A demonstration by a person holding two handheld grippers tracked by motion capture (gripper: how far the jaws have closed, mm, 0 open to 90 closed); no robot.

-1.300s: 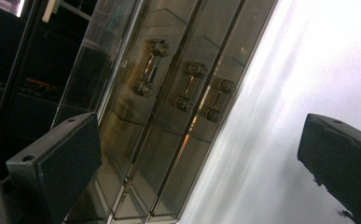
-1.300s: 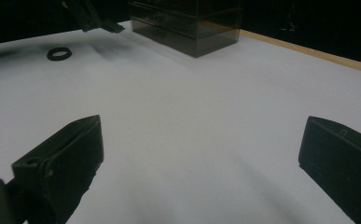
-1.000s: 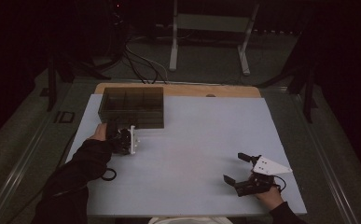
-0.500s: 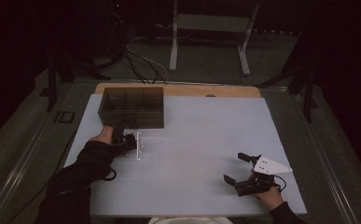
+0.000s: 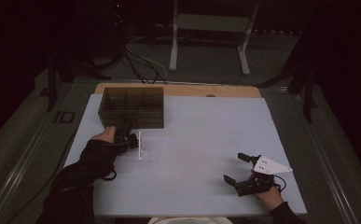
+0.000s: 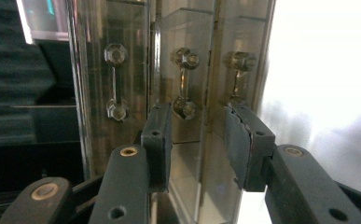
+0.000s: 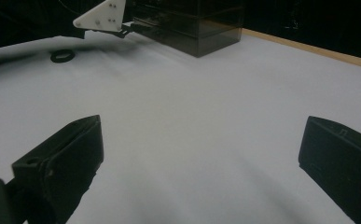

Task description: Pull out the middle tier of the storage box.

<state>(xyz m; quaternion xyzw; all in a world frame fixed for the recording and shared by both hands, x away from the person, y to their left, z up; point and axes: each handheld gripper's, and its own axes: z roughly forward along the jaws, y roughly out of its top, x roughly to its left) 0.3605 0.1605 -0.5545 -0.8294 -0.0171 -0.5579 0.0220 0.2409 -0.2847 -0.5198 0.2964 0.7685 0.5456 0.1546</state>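
A dark see-through drawer box (image 5: 132,108) stands at the table's far left. My left gripper (image 5: 122,131) lies on its side against the box's front, its white plate (image 5: 141,145) edge-on. In the left gripper view several knobbed drawer handles line the box's front (image 6: 122,56). The middle handle (image 6: 185,84) sits between my left gripper's (image 6: 197,135) jaws, which have just been closing. A gap still shows beside the handle. My right gripper (image 5: 234,167) rests near the table's front right, open with nothing between its jaws (image 7: 201,154). Far off it sees the box (image 7: 192,23).
The white tabletop (image 5: 201,135) stretches between the two grippers. A wooden strip (image 5: 183,89) runs along its far edge. The left gripper's cable loops on the table by the sleeve (image 5: 108,176). Beyond the table are a metal stand (image 5: 208,42) and floor cables (image 5: 141,60).
The left hand has dropped a little at the box's front, and its white plate has shifted slightly right. The right gripper has not moved.
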